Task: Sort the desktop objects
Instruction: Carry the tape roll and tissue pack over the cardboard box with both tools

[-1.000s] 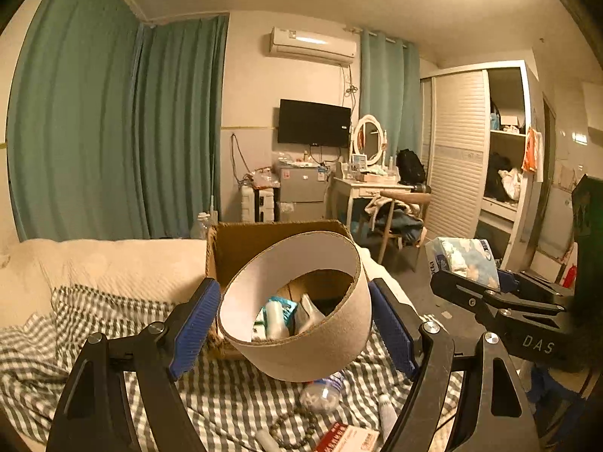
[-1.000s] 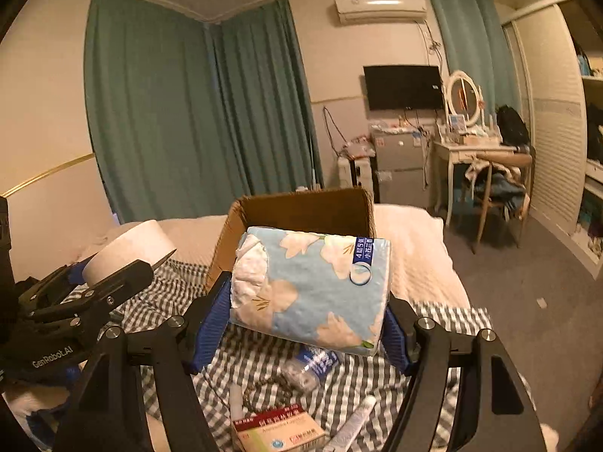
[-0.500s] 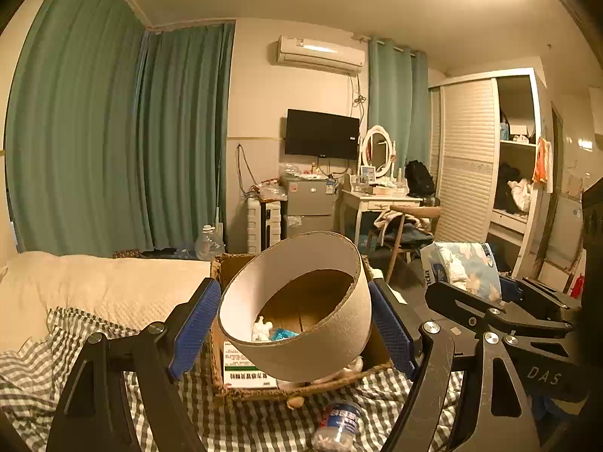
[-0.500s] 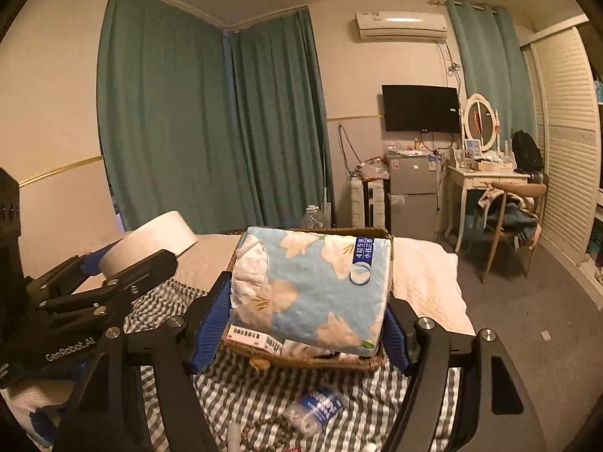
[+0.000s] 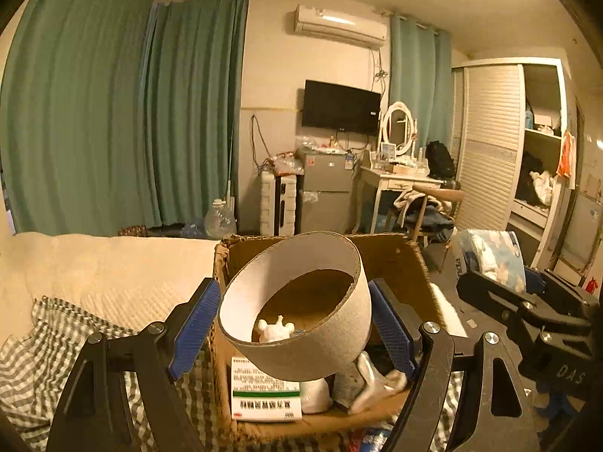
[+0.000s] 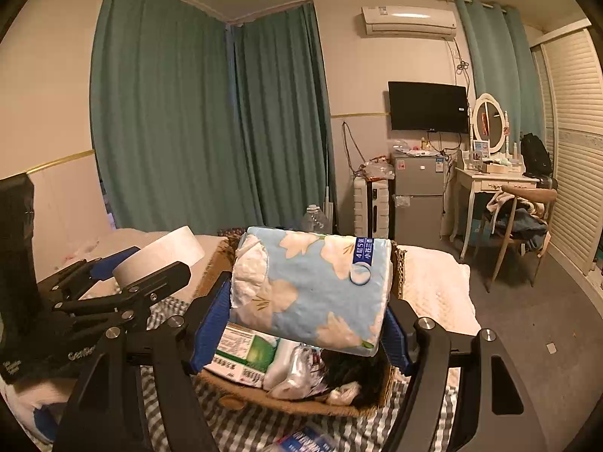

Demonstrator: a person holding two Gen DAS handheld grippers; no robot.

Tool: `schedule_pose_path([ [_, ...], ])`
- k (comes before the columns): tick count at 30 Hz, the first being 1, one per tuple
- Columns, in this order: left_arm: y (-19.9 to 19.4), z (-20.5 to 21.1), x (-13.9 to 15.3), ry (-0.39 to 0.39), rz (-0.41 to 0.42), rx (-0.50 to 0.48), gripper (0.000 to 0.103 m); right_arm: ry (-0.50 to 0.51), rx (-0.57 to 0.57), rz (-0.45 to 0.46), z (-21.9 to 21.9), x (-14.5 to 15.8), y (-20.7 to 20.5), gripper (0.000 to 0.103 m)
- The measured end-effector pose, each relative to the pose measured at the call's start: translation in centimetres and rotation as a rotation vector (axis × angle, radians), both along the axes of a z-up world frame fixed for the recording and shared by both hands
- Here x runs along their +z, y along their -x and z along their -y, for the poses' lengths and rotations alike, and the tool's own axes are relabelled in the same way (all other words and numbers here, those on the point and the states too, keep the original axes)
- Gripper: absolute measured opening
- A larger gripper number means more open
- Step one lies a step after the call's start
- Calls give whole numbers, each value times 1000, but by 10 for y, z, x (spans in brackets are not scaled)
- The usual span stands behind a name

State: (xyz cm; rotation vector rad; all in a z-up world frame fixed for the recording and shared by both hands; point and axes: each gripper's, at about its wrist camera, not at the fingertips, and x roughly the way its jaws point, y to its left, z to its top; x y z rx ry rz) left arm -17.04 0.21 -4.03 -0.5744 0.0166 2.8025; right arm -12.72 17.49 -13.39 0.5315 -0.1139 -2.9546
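Observation:
My left gripper (image 5: pixel 294 324) is shut on a wide cardboard ring (image 5: pixel 324 346), white inside and grey outside, held over the open cardboard box (image 5: pixel 388 260). The box holds a green-and-white medicine carton (image 5: pixel 265 395), a small white figure (image 5: pixel 273 329) and other items. My right gripper (image 6: pixel 307 324) is shut on a blue floral tissue pack (image 6: pixel 312 290), held above the same box (image 6: pixel 301 406). In the right wrist view the left gripper (image 6: pixel 124 282) with its ring (image 6: pixel 162 252) shows at the left. The tissue pack (image 5: pixel 490 256) shows at the right of the left wrist view.
The box stands on a checked cloth (image 5: pixel 34 350) over a cream bed (image 5: pixel 113 263). A small packet (image 6: pixel 305 440) lies on the cloth in front of the box. Beyond stand green curtains (image 5: pixel 113 113), a small fridge (image 5: pixel 328 192), a dressing table (image 5: pixel 399 180) and a chair (image 6: pixel 524 218).
Both grippers have moved forward over the bed with their loads. The box now lies right below them, and the small items on the cloth have dropped out of view.

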Motion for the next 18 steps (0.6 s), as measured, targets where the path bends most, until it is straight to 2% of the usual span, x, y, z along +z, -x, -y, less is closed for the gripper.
schedule_pose_path([
  [8, 56, -18, -33, 64, 66, 7, 82, -22, 23, 52, 0, -31, 57, 70],
  [18, 91, -16, -77, 62, 167, 14, 82, -14, 19, 180, -12, -89, 112, 70],
])
